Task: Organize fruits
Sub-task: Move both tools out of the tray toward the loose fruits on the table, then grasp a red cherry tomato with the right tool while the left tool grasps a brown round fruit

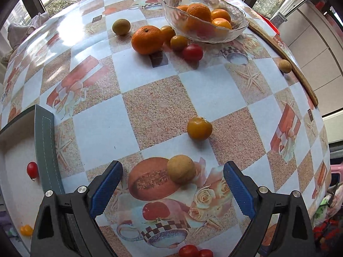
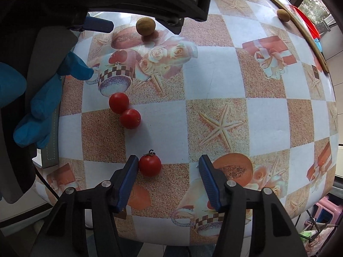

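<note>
While sorting is partly done: oranges fill the glass bowl (image 1: 205, 24) (far right).
Left: tan fruit (image 1: 181, 169), tomatoes scattered on tabletop (image 1: 150, 105).
Jaws: both grippers spread wide, holding nothing.

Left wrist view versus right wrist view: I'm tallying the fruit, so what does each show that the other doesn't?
Only the left wrist view shows the glass bowl of oranges, the big orange and the yellow tomato. Only the right wrist view shows the stemmed red tomato beside the right gripper finger. Both show the tan round fruit before the open left gripper and two touching red tomatoes.
</note>
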Motion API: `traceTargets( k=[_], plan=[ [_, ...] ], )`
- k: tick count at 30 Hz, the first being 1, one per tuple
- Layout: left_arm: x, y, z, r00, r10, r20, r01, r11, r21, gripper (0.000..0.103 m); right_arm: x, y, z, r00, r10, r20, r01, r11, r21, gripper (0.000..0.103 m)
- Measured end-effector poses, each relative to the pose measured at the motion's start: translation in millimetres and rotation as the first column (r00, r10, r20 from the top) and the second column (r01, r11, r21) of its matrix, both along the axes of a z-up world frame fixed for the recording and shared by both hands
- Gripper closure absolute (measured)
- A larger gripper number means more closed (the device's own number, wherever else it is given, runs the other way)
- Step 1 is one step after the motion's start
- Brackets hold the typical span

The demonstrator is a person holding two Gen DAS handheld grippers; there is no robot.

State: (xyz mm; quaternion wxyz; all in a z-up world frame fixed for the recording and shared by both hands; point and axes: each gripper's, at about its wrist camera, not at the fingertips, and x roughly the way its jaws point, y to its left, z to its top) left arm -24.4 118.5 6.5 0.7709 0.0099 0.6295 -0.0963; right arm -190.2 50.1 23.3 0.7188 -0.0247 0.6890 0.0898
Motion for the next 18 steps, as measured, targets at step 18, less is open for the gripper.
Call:
traceTargets(
  k=[18],
  plan=[
    [9.3, -29.2, -8.6, 0.998, -0.021, -0.056, 0.027, 0.995, 0.096, 0.009, 11.6, 42.0, 2.0, 1.0, 0.031, -0.004, -0.031, 0.998, 0.049, 0.081]
  ],
)
